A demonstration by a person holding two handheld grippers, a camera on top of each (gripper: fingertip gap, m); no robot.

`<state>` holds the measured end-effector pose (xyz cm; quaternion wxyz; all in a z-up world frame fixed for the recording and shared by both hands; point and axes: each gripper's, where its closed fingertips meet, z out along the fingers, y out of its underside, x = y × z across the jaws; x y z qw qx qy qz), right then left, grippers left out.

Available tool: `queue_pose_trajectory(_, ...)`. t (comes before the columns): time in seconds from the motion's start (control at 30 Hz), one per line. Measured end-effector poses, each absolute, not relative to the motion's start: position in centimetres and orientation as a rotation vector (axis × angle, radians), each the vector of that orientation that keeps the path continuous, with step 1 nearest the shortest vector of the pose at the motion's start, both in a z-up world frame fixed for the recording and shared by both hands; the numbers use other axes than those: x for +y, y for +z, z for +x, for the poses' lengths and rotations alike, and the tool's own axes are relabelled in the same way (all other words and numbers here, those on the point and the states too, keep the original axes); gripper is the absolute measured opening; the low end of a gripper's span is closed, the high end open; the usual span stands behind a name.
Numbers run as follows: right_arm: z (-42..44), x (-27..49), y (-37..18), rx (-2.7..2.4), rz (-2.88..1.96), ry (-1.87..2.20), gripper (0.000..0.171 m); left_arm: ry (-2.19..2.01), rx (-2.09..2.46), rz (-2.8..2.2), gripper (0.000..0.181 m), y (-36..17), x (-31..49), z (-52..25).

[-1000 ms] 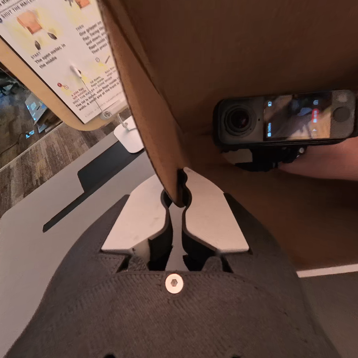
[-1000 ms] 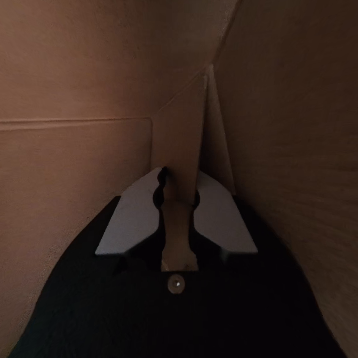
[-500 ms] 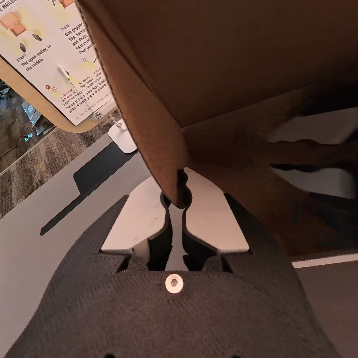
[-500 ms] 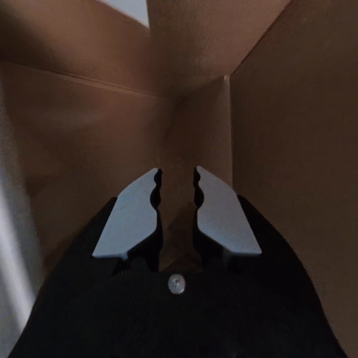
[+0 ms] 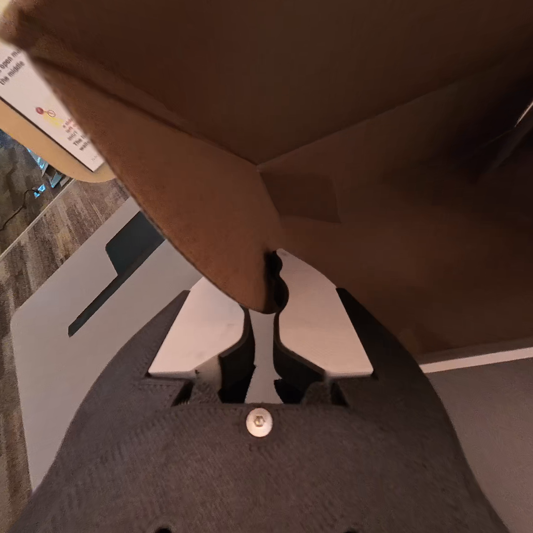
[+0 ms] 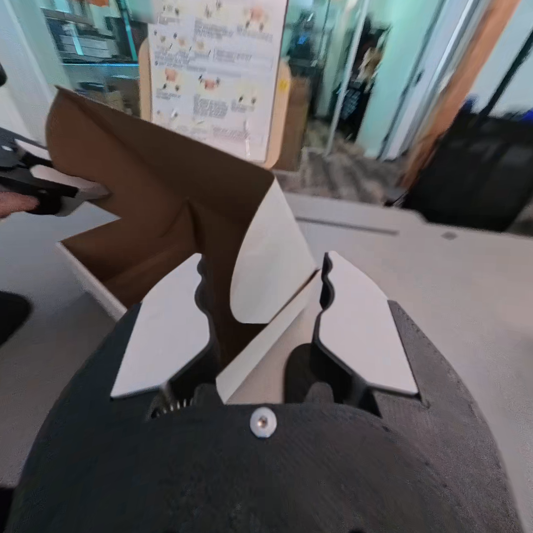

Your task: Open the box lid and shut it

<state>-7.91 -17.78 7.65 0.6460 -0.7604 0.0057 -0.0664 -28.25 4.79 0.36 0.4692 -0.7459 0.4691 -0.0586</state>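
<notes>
The cardboard box (image 6: 129,253) is white outside and brown inside and stands on the grey table. Its lid (image 6: 129,161) is raised and leans over the opening. My left gripper (image 5: 272,277) is shut on the rounded left side flap (image 5: 202,216) of the lid (image 5: 288,72). It also shows at the left of the right wrist view (image 6: 98,190). My right gripper (image 6: 264,259) is open wide and empty, just outside the box's near right corner. The lid's white right side flap (image 6: 271,288) hangs between its fingers without touching them.
An instruction board (image 6: 216,72) stands on a stand behind the box, also in the left wrist view (image 5: 43,109). The grey table (image 6: 403,274) has a dark cut-out (image 5: 129,253) at the left. A black bulky object (image 6: 476,173) sits at the back right. A hand (image 6: 14,202) holds the left gripper.
My right gripper has let go of the inner flap, pulled out of the box and opened wider. The lid has swung lower over the box with my left gripper still shut on its flap.
</notes>
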Motion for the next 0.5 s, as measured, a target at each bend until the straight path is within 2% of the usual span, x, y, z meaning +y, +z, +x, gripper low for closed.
queue_pose_trajectory(0.07,-8.2,-16.6,5.7,0.044,-1.796,-0.023,0.076,-0.116,1.168,-1.827,0.010,0.2,4.5,-28.2)
queue_pose_trajectory(0.13,-9.2,-15.7,4.1,0.015,-1.859,0.066,0.052,-0.099,1.182,-1.828,0.010,0.2,4.1,-28.3)
queue_pose_trajectory(0.3,-7.6,-15.2,3.1,0.030,-1.887,-0.138,0.024,-0.059,1.260,-1.854,0.012,-0.6,3.4,-28.6)
queue_pose_trajectory(0.43,-6.7,-15.0,1.9,0.031,-1.934,-0.213,0.017,-0.139,1.362,-1.888,0.020,-0.7,1.8,-28.7)
queue_pose_trajectory(0.5,-6.5,-14.8,1.2,0.029,-1.953,-0.215,0.014,-0.267,1.431,-1.954,0.030,-0.9,0.0,-29.0)
